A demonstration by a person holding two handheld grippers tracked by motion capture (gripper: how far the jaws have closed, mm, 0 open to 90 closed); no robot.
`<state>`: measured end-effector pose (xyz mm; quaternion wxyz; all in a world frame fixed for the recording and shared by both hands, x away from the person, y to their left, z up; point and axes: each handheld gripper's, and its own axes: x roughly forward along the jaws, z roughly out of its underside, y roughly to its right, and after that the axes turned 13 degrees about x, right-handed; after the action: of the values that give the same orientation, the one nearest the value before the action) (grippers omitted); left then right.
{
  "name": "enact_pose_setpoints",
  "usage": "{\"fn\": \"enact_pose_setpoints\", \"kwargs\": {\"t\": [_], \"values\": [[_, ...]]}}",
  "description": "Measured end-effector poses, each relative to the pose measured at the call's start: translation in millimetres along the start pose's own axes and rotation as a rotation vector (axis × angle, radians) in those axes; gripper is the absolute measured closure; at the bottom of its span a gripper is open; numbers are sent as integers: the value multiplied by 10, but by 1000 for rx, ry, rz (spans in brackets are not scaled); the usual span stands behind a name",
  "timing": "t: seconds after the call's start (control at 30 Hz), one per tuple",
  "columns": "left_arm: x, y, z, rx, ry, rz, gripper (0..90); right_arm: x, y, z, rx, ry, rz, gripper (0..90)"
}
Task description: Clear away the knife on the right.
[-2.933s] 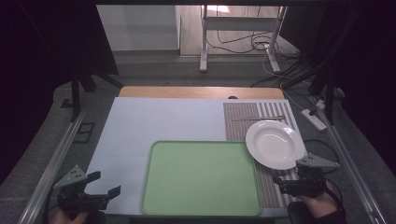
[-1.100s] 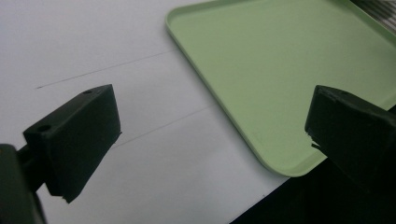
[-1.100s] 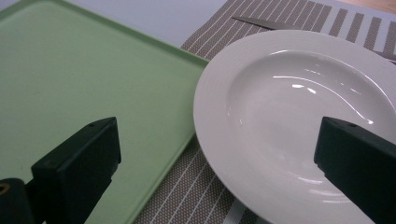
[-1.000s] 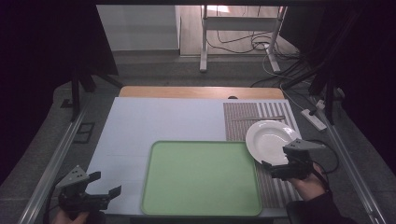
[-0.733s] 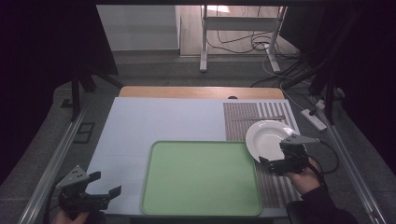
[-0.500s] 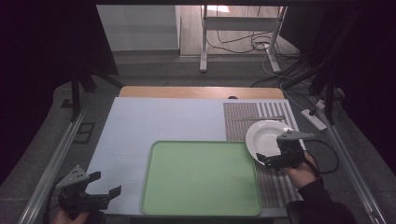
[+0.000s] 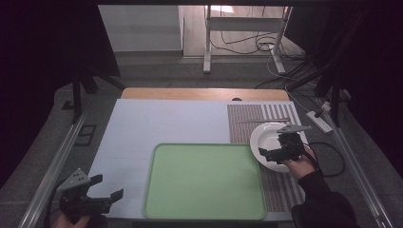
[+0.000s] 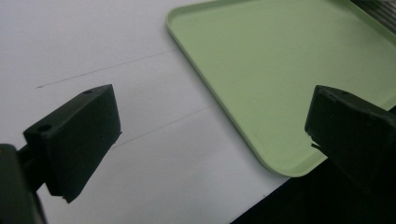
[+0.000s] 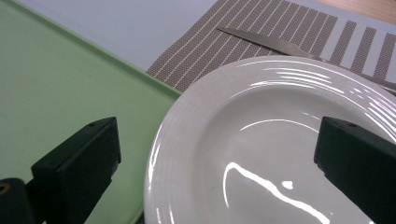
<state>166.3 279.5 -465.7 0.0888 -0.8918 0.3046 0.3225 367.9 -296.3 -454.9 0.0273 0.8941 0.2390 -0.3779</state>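
Over the white plate we see the right gripper, jaws spread wide, the green tray just beside its left jaw. Ahead of the left gripper, jaws likewise apart, lies that tray's near corner.

Desk: wooden top, bare strip showing along far edge at upper centre of high view. Covered by a pale blue-white sheet across left and centre. Striped brown placemat at right side, running from far edge toward near edge. Green tray lying flat on sheet at lower centre, its right edge overlapping the placemat. White plate resting on placemat, just beside tray's upper right corner. Knife on placemat beyond plate.
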Motion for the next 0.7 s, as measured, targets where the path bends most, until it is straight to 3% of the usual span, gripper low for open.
{"fn": "enact_pose_setpoints", "kwargs": {"t": [0.13,0.27,0.33,0.47,0.57,0.7], "values": [[0,0,0,0,0,0,33,59,54,-59,6,-4,11,16],[0,-1,0,0,0,0,33,157,142,-137,81,-27,-14,16],[0,0,0,0,0,0,33,208,174,-165,88,-44,-30,16],[0,-1,0,1,0,-1,33,306,239,-217,79,-63,9,16],[1,-1,0,0,-1,-1,34,380,317,-258,123,-65,31,16],[1,0,0,1,0,0,34,454,406,-296,143,-82,63,16]]}}
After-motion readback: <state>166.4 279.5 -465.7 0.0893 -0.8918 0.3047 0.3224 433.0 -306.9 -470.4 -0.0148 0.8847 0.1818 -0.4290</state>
